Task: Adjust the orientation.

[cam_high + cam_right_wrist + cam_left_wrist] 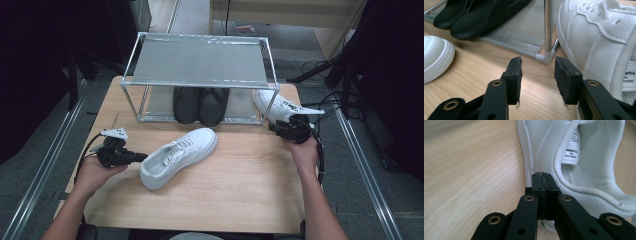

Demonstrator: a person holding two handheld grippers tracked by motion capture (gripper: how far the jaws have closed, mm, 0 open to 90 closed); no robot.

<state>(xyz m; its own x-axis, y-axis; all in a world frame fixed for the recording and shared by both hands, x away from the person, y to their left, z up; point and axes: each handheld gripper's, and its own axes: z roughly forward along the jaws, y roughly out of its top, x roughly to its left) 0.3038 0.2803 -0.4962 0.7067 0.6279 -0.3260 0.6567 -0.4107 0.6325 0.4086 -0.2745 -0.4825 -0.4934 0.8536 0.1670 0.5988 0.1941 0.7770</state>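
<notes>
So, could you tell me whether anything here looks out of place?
Yes: the black shoes sit paired on the rack's lower shelf, but the white pair is split. One white shoe lies askew mid-table; the other sits outside the rack's right post.

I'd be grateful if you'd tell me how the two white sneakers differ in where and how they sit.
The middle sneaker lies on open table, toe angled toward the rack; the right sneaker sits against the rack's right front leg. The shut left claw is at the middle sneaker's heel collar; the open right claw grips nothing. Both are white lace-ups.
</notes>
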